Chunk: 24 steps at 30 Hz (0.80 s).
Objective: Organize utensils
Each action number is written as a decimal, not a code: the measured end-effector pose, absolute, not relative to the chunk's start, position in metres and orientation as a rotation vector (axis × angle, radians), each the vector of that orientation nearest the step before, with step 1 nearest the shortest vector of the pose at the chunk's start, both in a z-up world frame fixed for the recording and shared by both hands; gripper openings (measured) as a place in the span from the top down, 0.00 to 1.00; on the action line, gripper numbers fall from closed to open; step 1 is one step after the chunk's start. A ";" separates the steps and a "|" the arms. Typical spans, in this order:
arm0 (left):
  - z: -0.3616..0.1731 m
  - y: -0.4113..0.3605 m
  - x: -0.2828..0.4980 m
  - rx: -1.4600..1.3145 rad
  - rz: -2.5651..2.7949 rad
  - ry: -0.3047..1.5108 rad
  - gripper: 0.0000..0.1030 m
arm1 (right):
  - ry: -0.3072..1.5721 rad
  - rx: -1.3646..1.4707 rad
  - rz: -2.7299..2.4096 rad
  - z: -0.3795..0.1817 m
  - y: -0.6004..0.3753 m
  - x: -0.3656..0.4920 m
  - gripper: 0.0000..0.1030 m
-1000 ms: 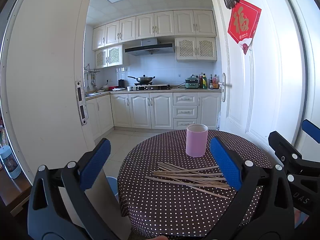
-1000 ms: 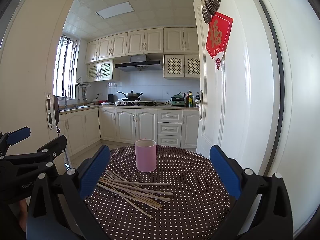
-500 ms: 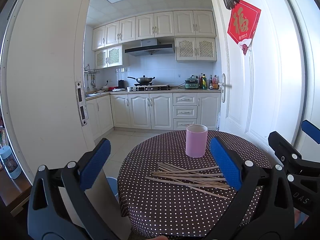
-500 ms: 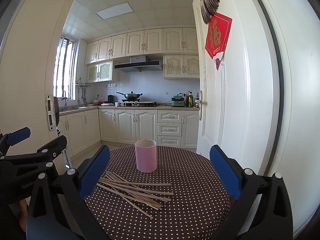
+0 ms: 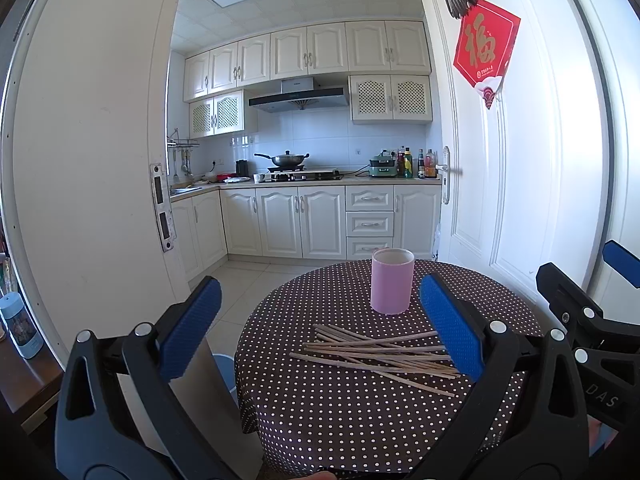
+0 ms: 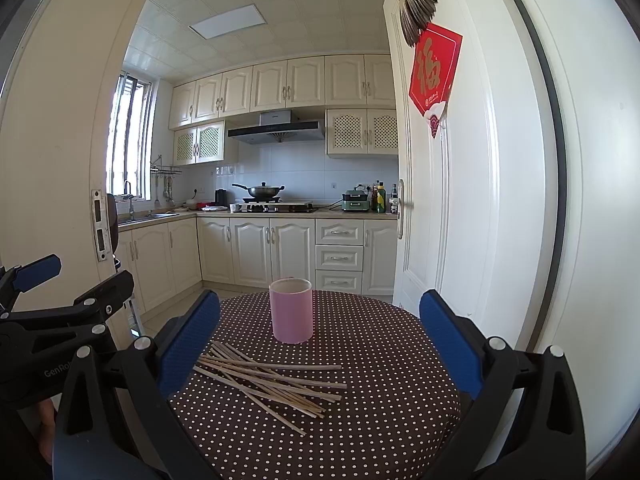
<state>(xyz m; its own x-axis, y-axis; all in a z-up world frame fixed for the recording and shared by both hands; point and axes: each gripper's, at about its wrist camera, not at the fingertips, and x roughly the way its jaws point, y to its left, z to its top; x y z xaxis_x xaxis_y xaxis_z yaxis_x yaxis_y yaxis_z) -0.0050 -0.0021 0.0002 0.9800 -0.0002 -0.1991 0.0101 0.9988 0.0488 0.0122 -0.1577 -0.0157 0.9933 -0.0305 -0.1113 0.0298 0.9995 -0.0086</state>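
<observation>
A loose pile of wooden chopsticks (image 5: 372, 354) lies on a round table with a brown polka-dot cloth (image 5: 320, 408). A pink cup (image 5: 391, 287) stands upright just behind the pile. In the right wrist view the chopsticks (image 6: 268, 380) lie in front of the pink cup (image 6: 291, 310) on the same cloth (image 6: 380, 360). My left gripper (image 5: 320, 320) is open and empty, held above the table's near left side. My right gripper (image 6: 320, 328) is open and empty, held above the near edge. Each gripper shows at the side of the other's view.
An open white door (image 5: 500, 160) with a red paper decoration (image 5: 486, 50) stands right of the table. A white wall panel (image 5: 88, 140) stands to the left. A kitchen with white cabinets (image 5: 320, 220) lies beyond. A small bin (image 5: 224, 372) sits on the floor left of the table.
</observation>
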 end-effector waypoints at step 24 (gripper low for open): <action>-0.001 -0.005 -0.006 0.056 -0.004 0.203 0.06 | 0.120 0.005 -0.030 -0.018 -0.160 0.013 0.07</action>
<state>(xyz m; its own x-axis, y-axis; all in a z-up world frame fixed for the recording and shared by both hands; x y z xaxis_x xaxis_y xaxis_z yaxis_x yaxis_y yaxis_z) -0.0059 -0.0051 -0.0011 0.9794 0.0017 -0.2018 0.0097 0.9984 0.0553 0.0129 -0.1599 -0.0176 0.9924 -0.0293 -0.1199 0.0298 0.9996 0.0029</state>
